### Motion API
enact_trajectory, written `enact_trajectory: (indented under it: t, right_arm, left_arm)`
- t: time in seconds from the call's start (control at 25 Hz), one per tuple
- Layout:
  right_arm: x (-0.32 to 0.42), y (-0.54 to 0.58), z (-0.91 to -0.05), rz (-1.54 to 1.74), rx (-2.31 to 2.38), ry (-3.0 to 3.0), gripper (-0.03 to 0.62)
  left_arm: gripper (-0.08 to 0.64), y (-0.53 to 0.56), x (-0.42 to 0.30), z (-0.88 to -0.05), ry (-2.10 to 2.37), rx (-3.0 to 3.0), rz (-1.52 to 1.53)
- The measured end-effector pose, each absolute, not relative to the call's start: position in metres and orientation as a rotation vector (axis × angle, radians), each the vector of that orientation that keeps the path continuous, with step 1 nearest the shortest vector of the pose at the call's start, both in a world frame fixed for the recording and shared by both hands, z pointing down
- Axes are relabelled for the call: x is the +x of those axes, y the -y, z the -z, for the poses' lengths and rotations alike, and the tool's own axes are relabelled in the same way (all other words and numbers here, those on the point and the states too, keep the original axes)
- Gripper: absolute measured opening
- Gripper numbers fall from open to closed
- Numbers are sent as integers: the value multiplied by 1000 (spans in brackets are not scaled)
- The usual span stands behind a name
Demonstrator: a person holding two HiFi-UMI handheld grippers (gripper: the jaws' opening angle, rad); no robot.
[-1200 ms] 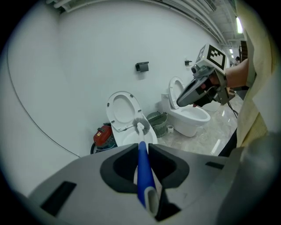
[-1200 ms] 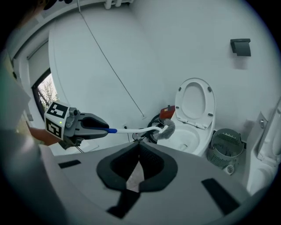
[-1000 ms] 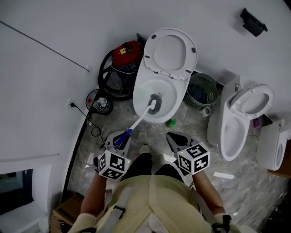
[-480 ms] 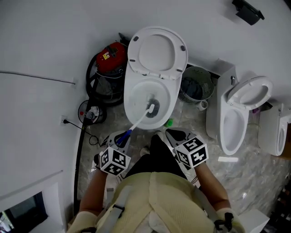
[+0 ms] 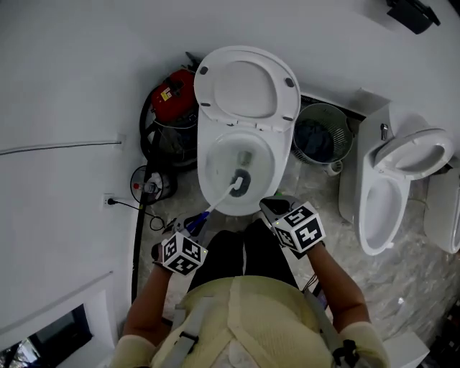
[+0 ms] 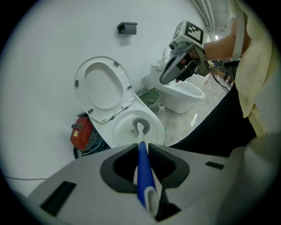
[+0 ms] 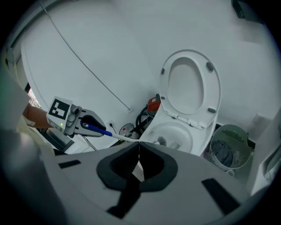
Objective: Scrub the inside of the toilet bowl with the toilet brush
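White bathroom walls back an open toilet bowl [image 5: 204,164], where the left gripper [image 5: 192,224], clamped on the toilet brush [image 5: 219,198], holds its bristles inside, while the right gripper [image 5: 268,205] hovers near the bowl's right, jaws together, empty.

Two toilets: middle toilet [image 5: 205,169], side toilet [image 5: 420,152]. One brush [image 5: 221,196]. Two claws, left claw [image 5: 190,223] and right claw [image 5: 269,207]. One red vacuum [image 5: 172,97], one basket [image 5: 339,119], one wall socket [image 5: 109,199], one dark wall fitting [image 5: 413,13].

Red vacuum [image 5: 176,95] against wall [image 5: 72,72]; mesh bin [image 5: 346,126], perhaps holding cloth [image 5: 316,144], beside second toilet [image 5: 415,154].
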State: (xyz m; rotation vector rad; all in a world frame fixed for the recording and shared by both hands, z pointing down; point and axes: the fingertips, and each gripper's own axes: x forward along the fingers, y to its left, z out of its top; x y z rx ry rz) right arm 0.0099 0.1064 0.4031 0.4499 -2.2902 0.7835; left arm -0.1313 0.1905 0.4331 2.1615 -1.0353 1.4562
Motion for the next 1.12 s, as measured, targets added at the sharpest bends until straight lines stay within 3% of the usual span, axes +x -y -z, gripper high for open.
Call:
enact_trajectory:
  t: [1.12]
  right_arm:
    - [-64,-109,-573,-1191,569,1996,15]
  left_arm:
    - [78,-87,-179,-590,618,2158,-1666]
